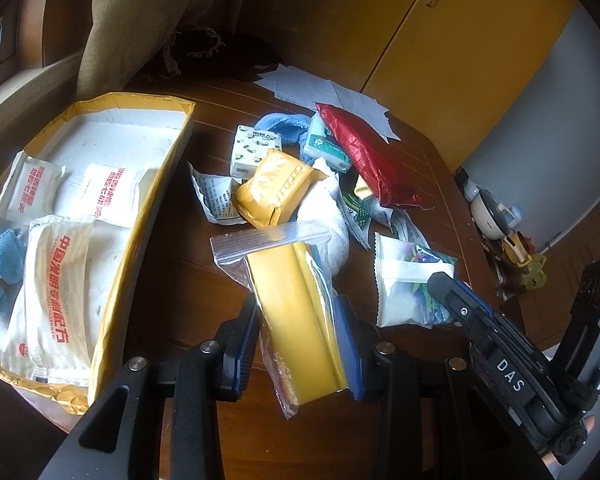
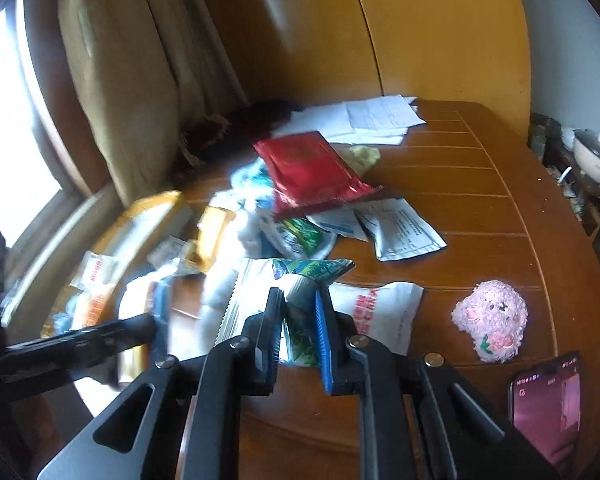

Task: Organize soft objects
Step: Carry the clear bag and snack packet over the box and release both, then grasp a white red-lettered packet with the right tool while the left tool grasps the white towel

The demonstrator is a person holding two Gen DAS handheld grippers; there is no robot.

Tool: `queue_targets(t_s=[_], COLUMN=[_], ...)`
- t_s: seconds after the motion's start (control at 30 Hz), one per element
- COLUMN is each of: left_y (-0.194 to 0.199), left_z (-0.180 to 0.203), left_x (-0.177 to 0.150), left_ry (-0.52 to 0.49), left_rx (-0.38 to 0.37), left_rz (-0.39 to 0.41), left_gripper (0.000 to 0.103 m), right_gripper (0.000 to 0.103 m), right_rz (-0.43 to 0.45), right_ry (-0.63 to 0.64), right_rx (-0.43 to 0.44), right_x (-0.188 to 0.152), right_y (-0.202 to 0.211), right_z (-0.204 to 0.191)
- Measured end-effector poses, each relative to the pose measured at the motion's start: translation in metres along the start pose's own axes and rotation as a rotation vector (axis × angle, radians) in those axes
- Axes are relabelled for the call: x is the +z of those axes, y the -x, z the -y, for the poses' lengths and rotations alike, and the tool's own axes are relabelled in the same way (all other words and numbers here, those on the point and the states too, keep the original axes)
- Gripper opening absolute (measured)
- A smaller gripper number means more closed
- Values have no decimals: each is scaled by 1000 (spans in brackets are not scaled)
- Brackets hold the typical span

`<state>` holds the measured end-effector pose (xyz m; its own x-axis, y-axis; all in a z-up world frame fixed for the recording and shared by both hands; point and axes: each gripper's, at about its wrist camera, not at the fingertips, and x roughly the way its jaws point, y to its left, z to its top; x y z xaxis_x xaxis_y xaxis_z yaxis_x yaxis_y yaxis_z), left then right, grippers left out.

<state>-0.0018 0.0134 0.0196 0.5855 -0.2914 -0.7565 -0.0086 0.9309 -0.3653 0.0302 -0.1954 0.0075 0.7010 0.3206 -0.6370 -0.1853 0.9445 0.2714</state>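
A clear zip bag [image 1: 284,312] holds something yellow. The box [image 1: 140,216] is yellow outside, white inside; its sachets [image 1: 48,308] are white with red print. The foil pack [image 1: 374,160] is red, the plush [image 2: 490,320] pink, the counter [image 2: 480,208] brown wood with pale lines.

Zip bag [image 1: 296,320] between left tool [image 1: 300,344] pads; tray [image 1: 140,200] to its left, holding sachets [image 1: 52,300]; pile of packets [image 1: 276,192] ahead on worktop [image 1: 172,272]. Right of right tool [image 2: 300,320]: plush toy [image 2: 490,320], possibly a phone [image 2: 548,400].
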Motion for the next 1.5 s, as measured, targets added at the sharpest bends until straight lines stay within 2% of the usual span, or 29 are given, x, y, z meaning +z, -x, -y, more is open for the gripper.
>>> queue_targets(t_s=[0.1,0.23,0.37,0.47,0.57,0.63,0.73,0.87,0.93,1.07,1.13,1.17,1.2,1.23,1.33,1.5], left_y=[19,42,58,59,47,35,19,2,-7,-9,2,9,17,24,38,37], left_z=[-15,-53,-96,-127,-151,-163,-178,-191,-194,-198,-200,-200,-197,-192,-165,-106], left_x=[6,18,39,58,75,85,98,104,104,101,98,95,91,87,71,37], left_ry=[23,82,130,149,150,152,156,166,166,194,220,234,236,225,168,71], left_rx=[0,18,64,125,170,178,203,213,225,219,205,199,198,199,185,102], left_rz=[36,79,126,153,153,139,123,93,74,46,76,101,127,146,174,141], left_gripper=[38,38,38,38,38,38,38,38,38,41,51,60,66,68,73,73], right_gripper=[16,17,17,18,18,19,19,23,26,26,28,31,40,50,60,62], right_rz=[16,-8,-60,-92,-107,-126,-186,-199,-198,-200,-190,-182,-173,-159,-91,-55], right_ry=[5,29,60,86,123,144,115,116,127,154,157,148,139,129,113,61], right_rx=[71,172,246,268,270,232,205,180,146,165,174,190,206,223,258,199], right_x=[3,12,26,36,46,50,52,51,49,44,43,44,44,44,41,29], right_y=[7,-4,-33,-59,-83,-106,-135,-154,-158,-162,-158,-154,-148,-139,-105,-59], right_z=[-15,-49,-94,-128,-159,-177,-187,-194,-197,-206,-207,-205,-203,-199,-177,-120])
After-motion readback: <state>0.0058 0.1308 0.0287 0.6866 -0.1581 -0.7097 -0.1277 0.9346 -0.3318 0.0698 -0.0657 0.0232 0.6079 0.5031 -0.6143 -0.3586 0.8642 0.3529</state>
